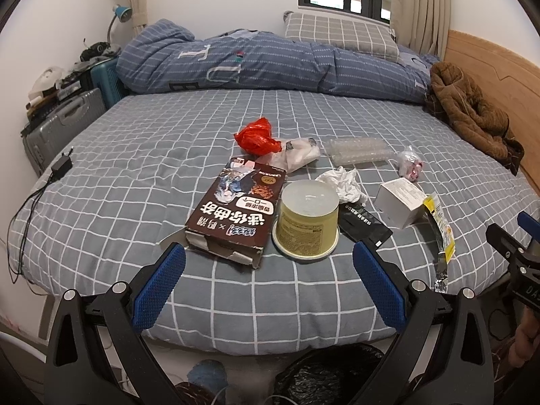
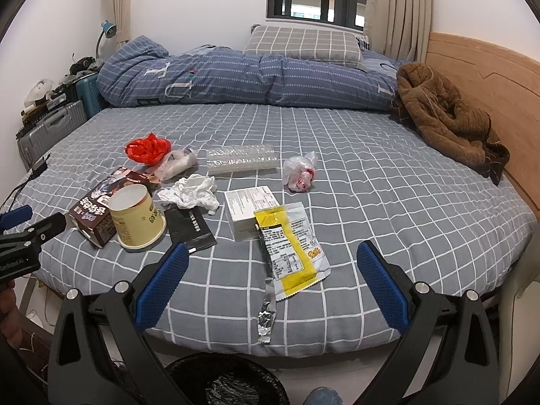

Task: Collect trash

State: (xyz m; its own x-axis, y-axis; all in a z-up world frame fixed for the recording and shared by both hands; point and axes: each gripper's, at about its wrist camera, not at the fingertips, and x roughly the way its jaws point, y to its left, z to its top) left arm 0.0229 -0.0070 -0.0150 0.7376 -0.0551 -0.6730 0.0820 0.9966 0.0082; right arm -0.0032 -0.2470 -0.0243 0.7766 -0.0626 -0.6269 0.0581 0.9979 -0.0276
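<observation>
Since both tools hang wide open and empty over the bed's (image 2: 371, 202) near edge, right tool (image 2: 273, 270) is closer: yellow snack wrapper (image 2: 290, 246) lies dead ahead, long axis pointing away, left tool (image 1: 270, 270) facing the upturned cup (image 1: 306, 222) beside it.

- The trash bin (image 2: 222, 383) with a black liner is cut off by the bottom edge of the right wrist view; only its far rim shows.
- The brown cookie box (image 2: 98, 209) is partly hidden behind the yellow paper cup (image 2: 136, 217) in the right wrist view.
- The white carton (image 2: 246, 212) beside this cup has its near corner covered by the yellow snack wrapper (image 2: 290, 253).
- The small print on this wrapper is too small to read.
- The black sachet (image 1: 362, 224) beside the cup is partly hidden by the cup in the left wrist view.
</observation>
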